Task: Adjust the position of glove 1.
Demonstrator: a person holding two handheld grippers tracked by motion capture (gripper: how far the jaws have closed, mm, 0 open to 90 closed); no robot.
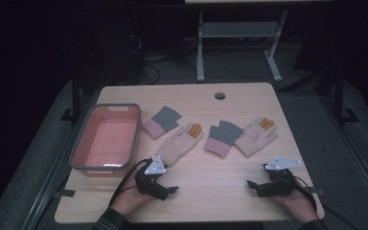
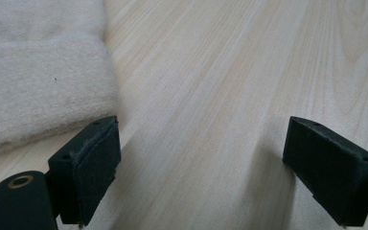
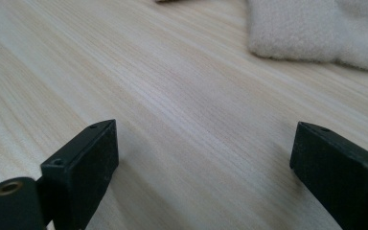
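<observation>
While both grippers rest low over its near edge, the wooden table (image 1: 187,189) carries everything else, largest of which is the grey-rimmed pink bin (image 1: 106,137) at the left, its inside bare. To the right of the bin, four gloves lie in a loose row across the middle of the table: a grey glove with a pink cuff (image 1: 162,121), then a cream glove with orange fingertips (image 1: 180,143), then a second grey and pink glove (image 1: 221,137), and farthest right a second cream glove (image 1: 257,135). The left gripper (image 1: 166,188) sits just near of the first cream glove, and in the left gripper view its jaws stand wide apart over bare wood, the left one just beside that glove's cuff (image 2: 38,91). The right gripper (image 1: 255,186) lies near the table's right near corner, its jaws likewise spread with nothing between them, and a cream glove's edge (image 3: 316,28) shows farther off.
</observation>
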